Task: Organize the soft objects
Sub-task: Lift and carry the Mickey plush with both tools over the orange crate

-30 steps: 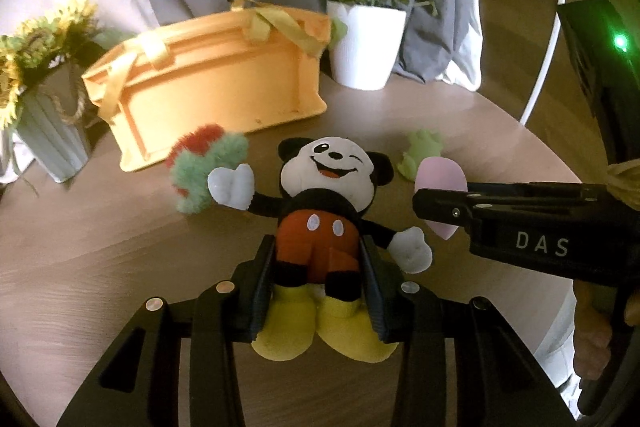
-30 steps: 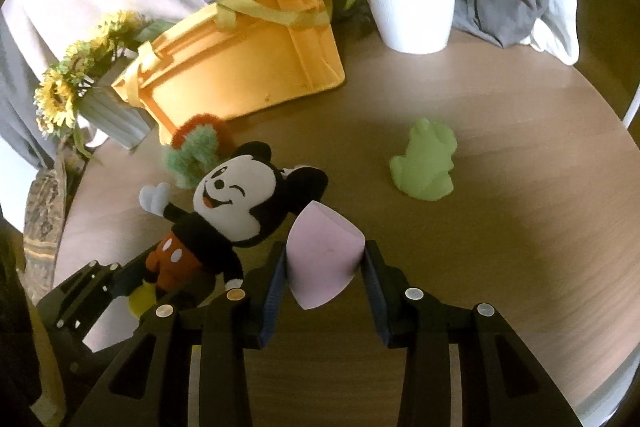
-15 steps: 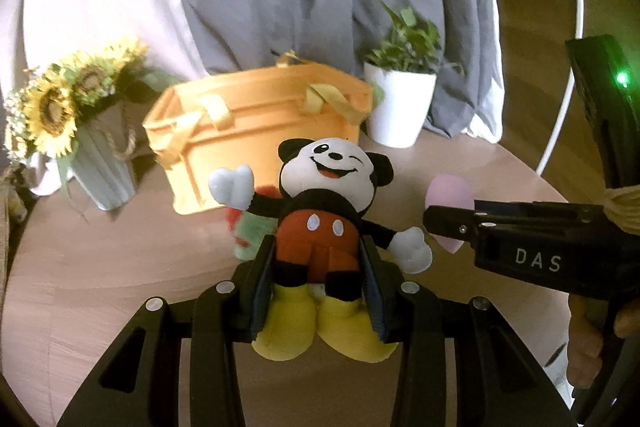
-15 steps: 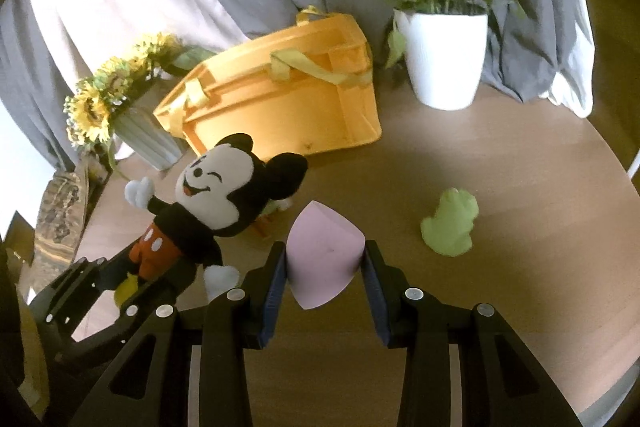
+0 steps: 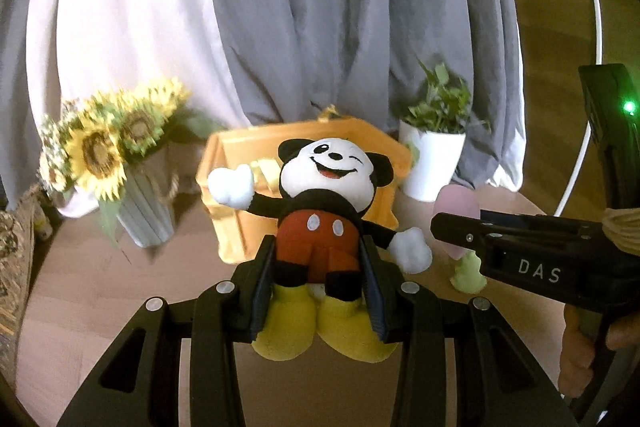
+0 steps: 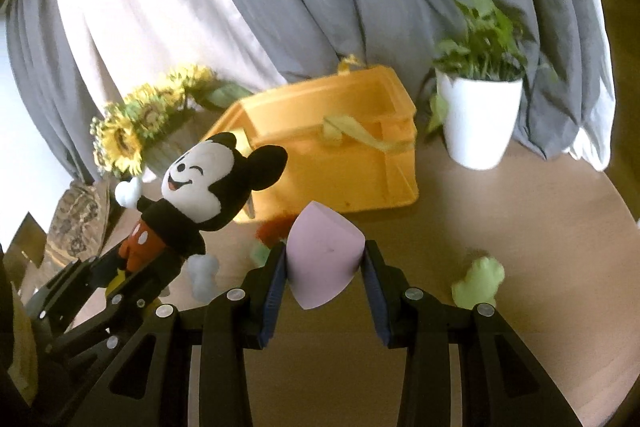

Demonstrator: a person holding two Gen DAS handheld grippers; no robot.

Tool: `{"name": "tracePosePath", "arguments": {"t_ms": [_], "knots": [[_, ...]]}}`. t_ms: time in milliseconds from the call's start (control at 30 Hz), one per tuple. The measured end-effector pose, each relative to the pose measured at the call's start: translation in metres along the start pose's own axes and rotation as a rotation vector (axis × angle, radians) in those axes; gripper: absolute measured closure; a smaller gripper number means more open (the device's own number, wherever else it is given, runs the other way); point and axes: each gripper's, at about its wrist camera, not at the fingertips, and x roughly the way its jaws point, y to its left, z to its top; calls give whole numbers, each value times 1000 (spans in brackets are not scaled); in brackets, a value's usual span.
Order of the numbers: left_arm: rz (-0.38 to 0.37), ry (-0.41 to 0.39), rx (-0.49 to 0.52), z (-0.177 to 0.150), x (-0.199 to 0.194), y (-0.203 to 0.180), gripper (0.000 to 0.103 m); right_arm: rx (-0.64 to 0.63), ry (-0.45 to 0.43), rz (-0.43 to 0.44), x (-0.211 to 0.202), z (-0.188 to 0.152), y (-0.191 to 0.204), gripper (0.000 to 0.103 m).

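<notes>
My left gripper [image 5: 318,259] is shut on a Mickey Mouse plush [image 5: 324,203] at its red shorts and holds it in the air in front of the orange basket [image 5: 236,187]. The plush also shows in the right wrist view [image 6: 192,203], held at lower left. My right gripper [image 6: 324,263] is shut on a pink soft sponge [image 6: 324,259], also lifted above the table. The orange basket [image 6: 340,155] stands open at the back of the round table. A green soft toy [image 6: 478,283] lies on the table at right. A red and green fuzzy toy [image 6: 268,235] lies partly hidden behind the sponge.
A white pot with a green plant [image 6: 478,123] stands right of the basket. A grey vase of sunflowers [image 5: 120,163] stands left of it. Grey and white curtains hang behind. The round wooden table's edge [image 6: 612,367] curves at right.
Both grippers have risen off the table with their toys, and the views have tilted up toward the curtains. The plush and the sponge stay gripped.
</notes>
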Motion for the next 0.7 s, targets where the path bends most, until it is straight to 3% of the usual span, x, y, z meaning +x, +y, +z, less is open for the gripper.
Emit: {"name": "tracePosePath", "arguments": {"t_ms": [700], "knots": [[28, -149, 70, 52, -4, 25, 63, -10, -189, 38, -9, 56, 29, 64]]}}
